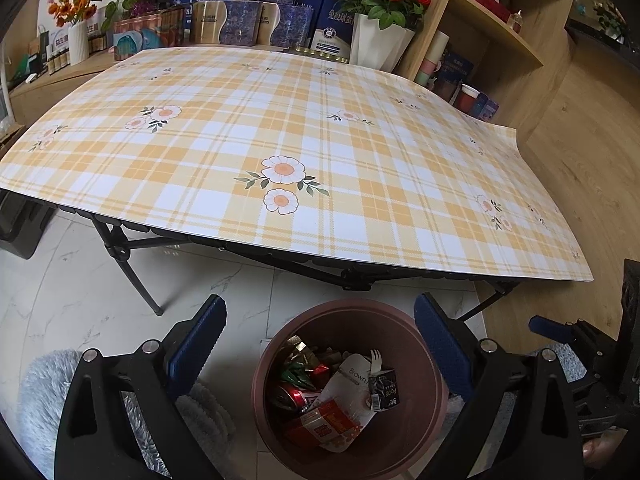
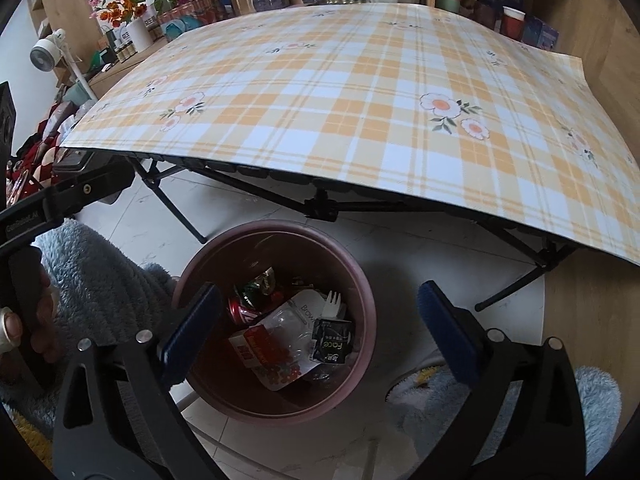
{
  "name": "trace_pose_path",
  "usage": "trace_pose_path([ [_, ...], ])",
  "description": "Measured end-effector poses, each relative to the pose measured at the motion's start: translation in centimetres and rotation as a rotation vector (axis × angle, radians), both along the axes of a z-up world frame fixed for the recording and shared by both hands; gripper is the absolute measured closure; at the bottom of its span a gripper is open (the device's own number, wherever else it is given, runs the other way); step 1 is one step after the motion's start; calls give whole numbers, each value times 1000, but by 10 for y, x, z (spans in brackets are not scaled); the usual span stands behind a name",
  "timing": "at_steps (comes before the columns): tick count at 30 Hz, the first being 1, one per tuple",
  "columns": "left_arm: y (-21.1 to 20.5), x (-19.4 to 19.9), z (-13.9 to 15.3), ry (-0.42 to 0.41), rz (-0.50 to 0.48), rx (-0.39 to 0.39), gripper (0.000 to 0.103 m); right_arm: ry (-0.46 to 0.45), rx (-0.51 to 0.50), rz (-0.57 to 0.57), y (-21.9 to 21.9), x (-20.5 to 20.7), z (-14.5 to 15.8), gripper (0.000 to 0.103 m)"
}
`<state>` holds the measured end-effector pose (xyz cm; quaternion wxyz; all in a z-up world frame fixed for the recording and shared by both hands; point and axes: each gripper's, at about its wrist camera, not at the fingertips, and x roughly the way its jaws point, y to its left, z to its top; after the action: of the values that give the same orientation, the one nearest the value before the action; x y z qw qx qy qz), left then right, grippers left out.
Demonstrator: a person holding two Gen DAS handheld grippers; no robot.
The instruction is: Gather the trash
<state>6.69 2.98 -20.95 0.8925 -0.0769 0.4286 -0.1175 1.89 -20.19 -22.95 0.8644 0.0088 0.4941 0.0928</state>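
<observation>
A brown round bin (image 1: 434, 364) (image 2: 362, 280) stands on the floor in front of the table. Inside lie a red can (image 1: 294, 394) (image 2: 242, 310), a clear bag with red print (image 1: 340, 420) (image 2: 280, 356), a small black carton (image 1: 384, 392) (image 2: 332, 346), a white plastic fork (image 2: 333, 304) and crumpled wrappers (image 1: 300, 372). My left gripper (image 1: 318, 332) hangs open above the bin, nothing between its fingers. My right gripper (image 2: 318, 320) is also wide open over the bin, with nothing in its jaws; the trash lies loose below it.
A folding table with a yellow plaid floral cloth (image 1: 280, 140) (image 2: 380, 100) stretches beyond the bin; its black legs (image 1: 136, 276) stand close by. Boxes, flower pots (image 1: 376, 44) and wooden shelves (image 1: 500, 32) line the back. Blue fluffy sleeves (image 2: 96, 280) flank the bin.
</observation>
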Motion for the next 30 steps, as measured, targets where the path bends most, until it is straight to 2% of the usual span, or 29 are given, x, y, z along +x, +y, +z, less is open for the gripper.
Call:
trace_pose_path([
  [3, 4, -1, 11, -27, 8, 2, 10, -34, -31, -14, -4, 3, 10, 6],
  [5, 5, -1, 24, -63, 15, 22, 10, -86, -60, -34, -9, 7, 30, 6],
  [8, 6, -1, 62, -167, 28, 57, 10, -180, -69, -66, -19, 14, 70, 6],
  [10, 5, -3, 96, -261, 23, 70, 6, -250, -71, -94, -26, 18, 100, 6],
  [14, -2, -13, 165, -456, 9, 142, 6, -373, -62, -127, -38, 19, 159, 6],
  [16, -6, -16, 190, -504, -5, 161, 6, -423, -74, -142, -42, 16, 186, 6],
  [22, -12, -29, 234, -555, -45, 181, 6, -501, -71, -172, -51, 1, 231, 6],
  [30, -15, -44, 247, -547, -66, 174, 6, -515, -69, -162, -49, -13, 244, 6],
])
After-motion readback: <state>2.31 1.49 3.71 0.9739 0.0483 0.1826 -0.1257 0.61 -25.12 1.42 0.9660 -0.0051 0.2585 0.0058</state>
